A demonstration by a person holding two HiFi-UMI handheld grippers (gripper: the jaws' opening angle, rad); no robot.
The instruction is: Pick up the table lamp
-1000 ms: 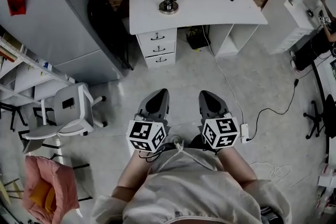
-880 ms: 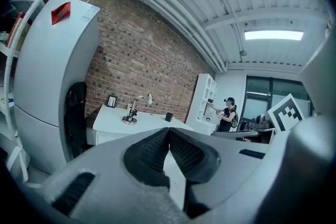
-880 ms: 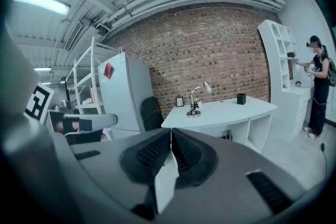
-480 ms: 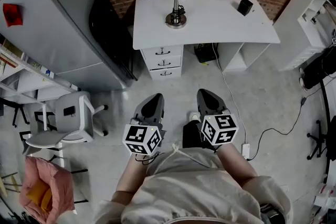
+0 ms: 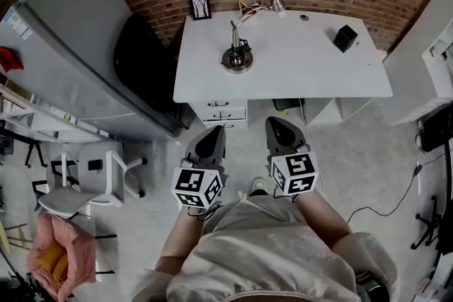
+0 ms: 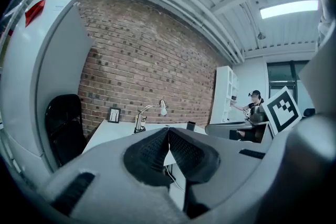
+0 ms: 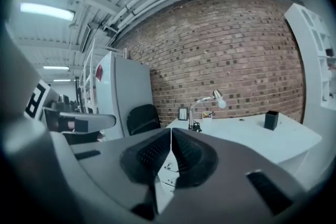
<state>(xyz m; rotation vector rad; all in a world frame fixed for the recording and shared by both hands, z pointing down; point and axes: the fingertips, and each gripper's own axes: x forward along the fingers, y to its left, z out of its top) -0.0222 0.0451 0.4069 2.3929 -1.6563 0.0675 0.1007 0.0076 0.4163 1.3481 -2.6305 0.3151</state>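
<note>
A silver table lamp with a round base and a bent gooseneck stands on the white desk, left of its middle. The lamp shows small in the left gripper view, and the lamp shows ahead in the right gripper view. My left gripper and right gripper hang side by side over the floor, just short of the desk's front edge. Both are shut with nothing between their jaws.
A small picture frame and a black box sit on the desk, drawers beneath it. A black office chair and a grey fridge stand left. A white chair and cables lie on the floor.
Both grippers and the person have advanced toward the desk, which now fills more of the head view. The jaws have stayed shut.
</note>
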